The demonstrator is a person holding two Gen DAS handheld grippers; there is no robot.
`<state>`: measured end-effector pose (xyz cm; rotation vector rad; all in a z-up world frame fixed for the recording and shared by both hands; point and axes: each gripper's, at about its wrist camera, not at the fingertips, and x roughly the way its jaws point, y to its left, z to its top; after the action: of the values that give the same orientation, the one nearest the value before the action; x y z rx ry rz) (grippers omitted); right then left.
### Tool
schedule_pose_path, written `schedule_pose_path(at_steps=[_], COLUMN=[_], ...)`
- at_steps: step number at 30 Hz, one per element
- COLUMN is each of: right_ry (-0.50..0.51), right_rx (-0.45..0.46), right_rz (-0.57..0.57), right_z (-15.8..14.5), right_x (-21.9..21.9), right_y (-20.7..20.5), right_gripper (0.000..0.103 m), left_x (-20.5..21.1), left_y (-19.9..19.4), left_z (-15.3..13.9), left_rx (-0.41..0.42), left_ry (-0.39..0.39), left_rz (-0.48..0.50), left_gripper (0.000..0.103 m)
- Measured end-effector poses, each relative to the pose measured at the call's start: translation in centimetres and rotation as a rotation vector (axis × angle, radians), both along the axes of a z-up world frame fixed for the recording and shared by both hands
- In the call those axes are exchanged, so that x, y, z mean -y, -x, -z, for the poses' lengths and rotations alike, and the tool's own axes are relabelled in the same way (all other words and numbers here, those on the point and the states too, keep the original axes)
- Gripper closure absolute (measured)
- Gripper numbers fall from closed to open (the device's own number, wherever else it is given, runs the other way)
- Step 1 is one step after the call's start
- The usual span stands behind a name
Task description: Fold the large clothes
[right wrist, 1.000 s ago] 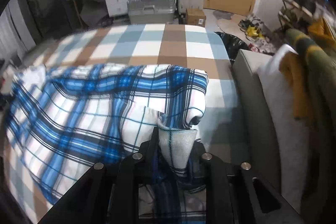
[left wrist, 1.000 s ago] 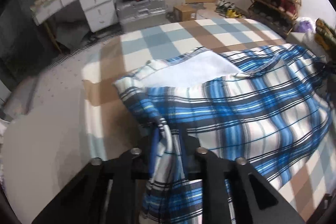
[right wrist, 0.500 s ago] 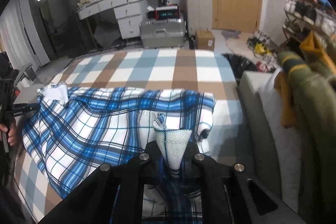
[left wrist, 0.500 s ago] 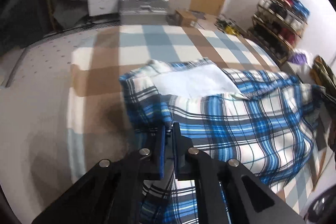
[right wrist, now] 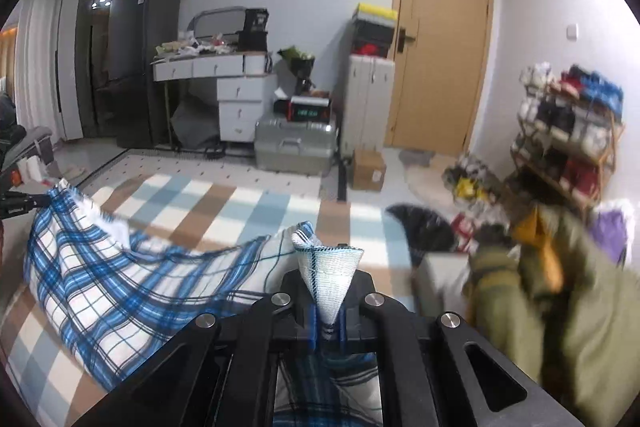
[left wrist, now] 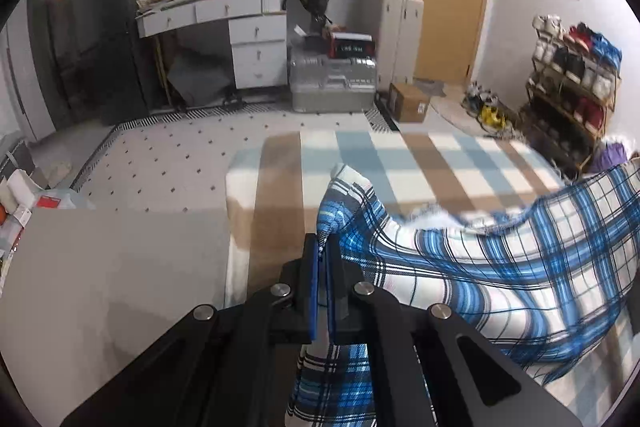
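- Your left gripper [left wrist: 322, 251] has its jaws pressed fully together on one corner of the blue, white and black plaid cloth [left wrist: 500, 267]. Only a thin edge of fabric sits between the blue pads, so a sharp tug could pull that corner free and let this side drop onto the bed.
- The cloth hangs lifted between your two hands, sagging in the middle over the bed with the brown, pale-blue and white checked cover [left wrist: 400, 155], and its lower edge trails on the cover. If you raise one hand faster than the other, the sag will run to one side and the fold line will come out crooked.
- The white inner side of the cloth shows along the upper edge near the middle. That edge looks rolled over, and in my judgement it will get trapped as a crease unless you shake or stretch the cloth flat first.
- Your right gripper [right wrist: 328, 311] is nearly shut, its jaws closing the last bit on a bunched white corner of the same cloth that sticks up in a cone above them. A bunched grip is thick and uneven, so it may work loose as the weight comes on.
- The heap of olive-green and mustard garments [right wrist: 532, 291] lies close to your right hand, on the right. Swinging the cloth that way could snag it or drag those clothes onto the bed.
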<state>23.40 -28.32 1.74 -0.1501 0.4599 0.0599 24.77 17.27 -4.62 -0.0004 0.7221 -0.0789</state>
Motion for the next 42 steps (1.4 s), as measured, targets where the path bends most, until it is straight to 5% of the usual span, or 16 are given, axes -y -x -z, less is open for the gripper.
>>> schedule_pose_path(at_steps=[3, 5, 10, 15, 17, 19, 20, 21, 23, 28, 34, 37, 42], right_ry=[0.027, 0.026, 0.006, 0.05, 0.109, 0.118, 0.113, 0.095, 0.06, -0.135, -0.501, -0.528, -0.466], right_rx=[0.028, -0.049, -0.408, -0.53, -0.501, -0.446, -0.411, -0.368, -0.301, -0.189, -0.283, -0.303, -0.216], right_rz=[0.034, 0.074, 0.218, 0.281, 0.286, 0.28, 0.279, 0.266, 0.23, 0.109, 0.075, 0.081, 0.0], right_z=[-1.6, -0.8, 7.8, 14.0, 14.0, 12.9, 12.0, 10.8, 9.1, 6.8, 11.6, 12.9, 10.0], right_x=[-0.1, 0.3, 2.7, 3.6, 3.5, 3.5, 3.4, 3.2, 2.8, 1.5, 2.1, 1.2, -2.9], right_y=[-1.9, -4.7, -13.0, -16.3, -16.1, -15.1, -14.2, -13.1, -10.1, -0.1, 9.2, 10.1, 6.6], right_gripper=[0.096, 0.096, 0.096, 0.087, 0.074, 0.052, 0.049, 0.048, 0.039, 0.013, 0.012, 0.012, 0.012], left_x=[-0.1, -0.2, -1.3, -2.6, -3.5, -4.4, -4.8, -4.7, -3.8, 0.1, 3.3, 5.9, 11.1], left_y=[-0.9, -2.7, -6.8, -8.1, -7.5, -6.2, -5.3, -4.5, -2.5, 3.5, 8.3, 8.6, 6.1], left_z=[-0.7, 0.4, 7.1, 10.9, 10.7, 10.0, 9.5, 8.9, 7.3, 6.2, 8.0, 7.1, 5.8], left_rx=[0.039, -0.002, -0.211, -0.351, -0.36, -0.352, -0.336, -0.324, -0.29, -0.25, -0.234, -0.182, -0.08], left_ry=[0.0, 0.0, 0.032, 0.021, 0.015, 0.003, 0.017, 0.027, 0.035, 0.048, 0.025, 0.003, -0.065], left_rz=[-0.015, -0.036, -0.096, -0.165, -0.179, -0.209, -0.211, -0.205, -0.176, -0.018, -0.006, 0.05, 0.11], left_gripper=[0.103, 0.103, 0.103, 0.1, 0.098, 0.091, 0.081, 0.065, 0.051, 0.031, 0.031, 0.031, 0.031])
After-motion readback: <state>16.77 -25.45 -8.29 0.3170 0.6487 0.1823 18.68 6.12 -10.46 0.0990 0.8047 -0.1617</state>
